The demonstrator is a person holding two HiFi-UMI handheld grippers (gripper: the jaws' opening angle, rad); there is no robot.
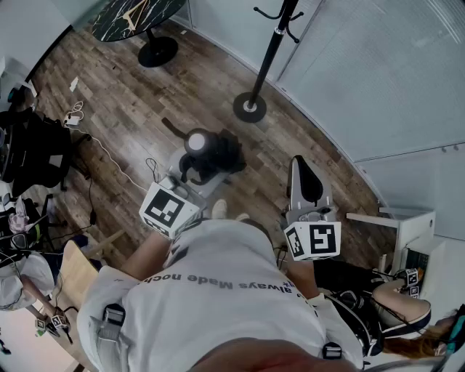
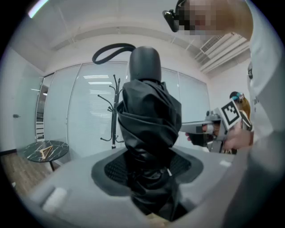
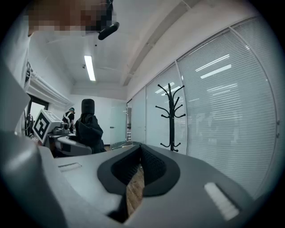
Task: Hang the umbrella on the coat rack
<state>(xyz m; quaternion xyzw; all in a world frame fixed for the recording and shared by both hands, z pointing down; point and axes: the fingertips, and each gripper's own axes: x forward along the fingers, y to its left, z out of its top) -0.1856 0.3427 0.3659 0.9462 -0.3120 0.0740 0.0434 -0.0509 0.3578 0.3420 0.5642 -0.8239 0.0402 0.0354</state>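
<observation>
A folded black umbrella point(image 1: 212, 151) stands upright between the jaws of my left gripper point(image 1: 197, 173), which is shut on its bundled fabric. In the left gripper view the umbrella point(image 2: 149, 127) fills the middle, its rounded handle and a strap loop point(image 2: 111, 50) on top. The black coat rack point(image 1: 273, 49) stands ahead on a round base by the glass wall, seen small behind the umbrella as coat rack point(image 2: 115, 113) and to the right as coat rack point(image 3: 171, 116). My right gripper point(image 1: 304, 173) is held level beside the left one, shut and with nothing in it point(image 3: 139, 153).
A round dark marble table point(image 1: 134, 14) stands at the far left of the wood floor. Cables point(image 1: 94, 145) and dark bags point(image 1: 33, 152) lie at the left. A white box point(image 1: 403, 221) and a seated person point(image 1: 399, 305) are at the right. Glass walls with blinds run behind the rack.
</observation>
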